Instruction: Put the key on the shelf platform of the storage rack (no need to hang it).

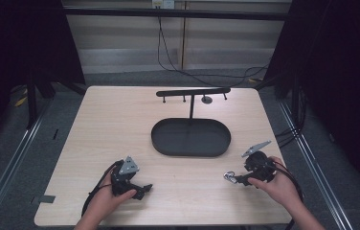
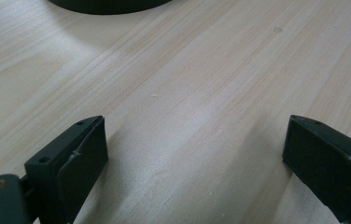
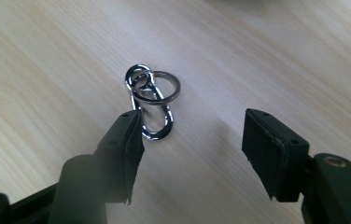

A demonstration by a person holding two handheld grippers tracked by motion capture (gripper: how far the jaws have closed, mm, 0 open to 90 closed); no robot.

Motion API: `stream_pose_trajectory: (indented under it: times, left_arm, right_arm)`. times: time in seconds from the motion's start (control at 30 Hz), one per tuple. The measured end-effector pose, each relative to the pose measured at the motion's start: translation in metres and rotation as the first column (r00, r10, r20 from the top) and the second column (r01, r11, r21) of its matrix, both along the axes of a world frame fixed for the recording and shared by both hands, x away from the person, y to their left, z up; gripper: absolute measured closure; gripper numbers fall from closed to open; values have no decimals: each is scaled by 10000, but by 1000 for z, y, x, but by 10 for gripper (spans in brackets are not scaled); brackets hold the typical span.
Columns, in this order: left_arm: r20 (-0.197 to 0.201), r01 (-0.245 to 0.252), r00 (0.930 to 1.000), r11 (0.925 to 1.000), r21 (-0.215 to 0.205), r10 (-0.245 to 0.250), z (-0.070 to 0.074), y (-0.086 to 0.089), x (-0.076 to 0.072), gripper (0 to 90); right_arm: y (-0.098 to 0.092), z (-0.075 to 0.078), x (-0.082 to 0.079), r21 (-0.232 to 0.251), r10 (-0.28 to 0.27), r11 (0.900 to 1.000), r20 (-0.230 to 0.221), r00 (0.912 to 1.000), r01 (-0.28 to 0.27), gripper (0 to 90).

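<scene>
While both hands rest near the counter's near edge, the work looks barely begun. Toward the near left corner, the left hand-held gripper (image 1: 142,190) sits low over bare wood with its jaws spread wide and nothing between them; its own view shows plain wood grain ahead and a sliver of the dark tray at the top. Toward the near right corner, the right hand-held gripper (image 1: 235,179) points inward at a small metal carabiner clip (image 3: 150,112) with a key ring (image 3: 157,87) looped through it. The clip lies flat on the counter (image 1: 120,124), just off the tip of one jaw in the right gripper view. Those jaws are also spread, with the clip beside one pad rather than between the two, so it is not gripped. Farther back, at the middle of the counter, stands a black oval tray (image 1: 190,137). A thin post rises from its far side to a crossbar (image 1: 192,92) with short pegs hanging under it, and the pegs look bare apart from a small round piece near the right. Judging by this, the clip has yet to be picked up, and carrying it to the stand is all still ahead.
</scene>
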State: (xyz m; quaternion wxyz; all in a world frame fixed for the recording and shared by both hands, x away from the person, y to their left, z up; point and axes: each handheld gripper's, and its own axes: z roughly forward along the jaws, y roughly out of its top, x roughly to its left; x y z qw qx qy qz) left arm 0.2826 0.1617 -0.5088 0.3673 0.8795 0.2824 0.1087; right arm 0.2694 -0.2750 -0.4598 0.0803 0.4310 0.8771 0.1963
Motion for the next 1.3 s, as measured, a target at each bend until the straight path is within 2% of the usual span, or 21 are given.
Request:
stream_pose_trajectory:
  times: [0.53, 0.87, 1.0, 1.3]
  left_arm:
    - [24, 9, 10000, 10000, -2, -9, 0, 0, 0, 63]
    - [1, 4, 10000, 10000, -9, -4, 0, 0, 0, 63]
    - [2, 8, 10000, 10000, -1, -8, 0, 0, 0, 63]
    - [24, 9, 10000, 10000, -3, -9, 0, 0, 0, 63]
  right_arm:
    - [19, -6, 5, -429, 773, 9959, -499, 9958, -795, 439]
    - [27, -10, 9, -678, 1025, 9917, -952, 9902, -1092, 486]
    - [29, -11, 11, -805, 1142, 9892, -970, 9887, -1222, 497]
    - [33, -10, 13, -968, 1277, 9853, -1319, 9830, -1410, 546]
